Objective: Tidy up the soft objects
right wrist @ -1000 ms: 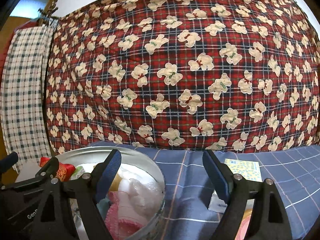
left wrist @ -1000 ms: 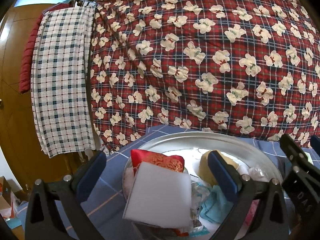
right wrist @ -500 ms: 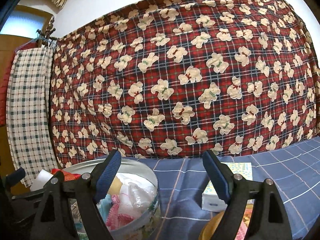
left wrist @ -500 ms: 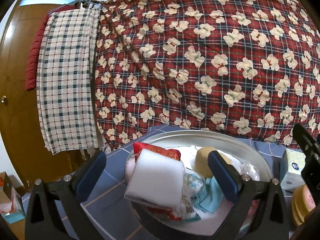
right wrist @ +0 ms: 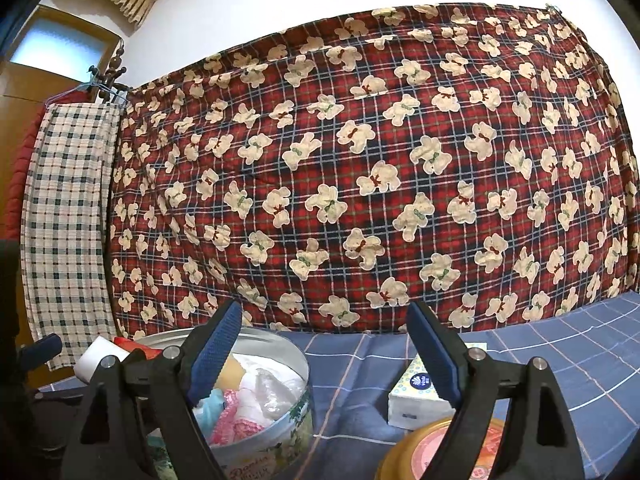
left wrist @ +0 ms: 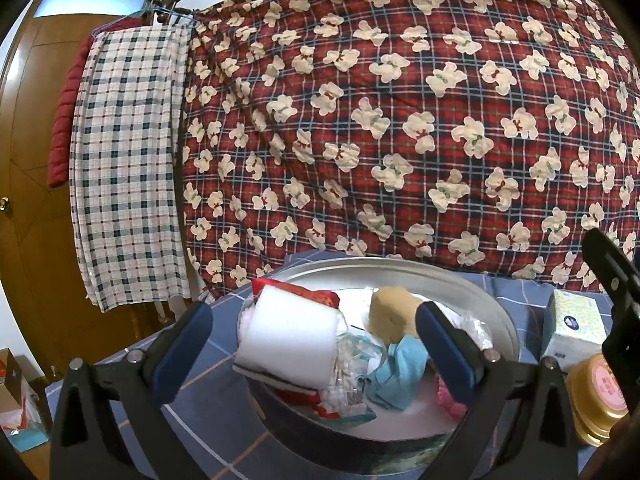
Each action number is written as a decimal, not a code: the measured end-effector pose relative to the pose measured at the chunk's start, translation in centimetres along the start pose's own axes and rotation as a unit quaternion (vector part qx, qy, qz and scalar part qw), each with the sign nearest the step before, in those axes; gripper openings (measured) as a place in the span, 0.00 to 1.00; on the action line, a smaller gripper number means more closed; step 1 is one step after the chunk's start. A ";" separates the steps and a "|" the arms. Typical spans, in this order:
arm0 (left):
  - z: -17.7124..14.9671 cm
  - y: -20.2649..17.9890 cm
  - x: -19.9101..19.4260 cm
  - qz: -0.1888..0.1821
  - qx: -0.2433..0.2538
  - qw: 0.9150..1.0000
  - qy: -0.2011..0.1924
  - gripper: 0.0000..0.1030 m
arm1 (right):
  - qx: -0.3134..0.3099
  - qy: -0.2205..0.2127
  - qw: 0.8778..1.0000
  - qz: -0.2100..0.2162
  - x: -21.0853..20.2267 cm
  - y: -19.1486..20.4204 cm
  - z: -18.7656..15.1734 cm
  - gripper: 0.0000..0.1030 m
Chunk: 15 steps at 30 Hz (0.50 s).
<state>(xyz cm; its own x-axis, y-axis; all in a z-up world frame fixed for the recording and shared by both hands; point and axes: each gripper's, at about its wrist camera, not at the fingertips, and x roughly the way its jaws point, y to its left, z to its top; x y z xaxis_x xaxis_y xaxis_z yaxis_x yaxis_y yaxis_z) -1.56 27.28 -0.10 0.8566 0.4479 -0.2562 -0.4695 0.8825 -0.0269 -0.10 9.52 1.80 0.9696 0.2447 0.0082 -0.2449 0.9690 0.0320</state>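
Note:
A round metal tin (left wrist: 400,268) sits on the blue checked cloth and is filled with soft things. On top of the pile rests a white sponge block (left wrist: 288,344), with a red pouch (left wrist: 316,294), a tan sponge (left wrist: 390,312) and a light blue cloth (left wrist: 400,376) around it. My left gripper (left wrist: 312,316) hangs open in front of the tin, fingers well clear of the white sponge. My right gripper (right wrist: 324,312) is open and empty, to the right of the tin (right wrist: 280,344). It shows as a black finger (left wrist: 612,280) at the right edge of the left wrist view.
A tissue box (right wrist: 420,392) and a gold-lidded jar (right wrist: 440,452) stand right of the tin. A red plaid quilt with bears (right wrist: 360,180) hangs as a wall behind. A checked cloth (left wrist: 124,168) hangs on a rack by a wooden door at the left.
Both grippers have drawn back from the tin, so it looks smaller. The white sponge stays on the pile. The tissue box and the gold jar have come into view.

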 end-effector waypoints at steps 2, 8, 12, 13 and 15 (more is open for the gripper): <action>-0.1 -0.2 -0.2 0.001 0.003 1.000 -0.002 1.00 | -0.001 0.001 1.000 -0.001 0.0 0.0 0.0 0.84; -0.2 -0.6 -0.6 0.001 0.010 1.000 -0.001 1.00 | 0.000 0.002 1.000 -0.001 0.0 0.0 0.0 0.84; -0.2 -0.5 -0.5 0.000 0.007 1.000 0.000 1.00 | -0.001 0.002 1.000 -0.001 0.0 0.0 0.0 0.84; -0.2 -0.6 -0.5 0.000 0.007 1.000 0.000 1.00 | 0.000 0.002 1.000 -0.001 0.0 0.0 0.0 0.84; -0.2 -0.5 -0.5 0.000 0.007 1.000 -0.001 1.00 | 0.000 0.002 1.000 -0.001 0.1 -0.1 0.0 0.85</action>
<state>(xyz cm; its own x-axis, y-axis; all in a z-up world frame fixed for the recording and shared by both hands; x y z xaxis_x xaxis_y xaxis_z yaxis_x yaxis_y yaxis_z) -1.85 26.61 -0.11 0.8573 0.4477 -0.2544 -0.4658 0.8848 -0.0126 -0.04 9.47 1.80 0.9700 0.2431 0.0039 -0.2431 0.9695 0.0327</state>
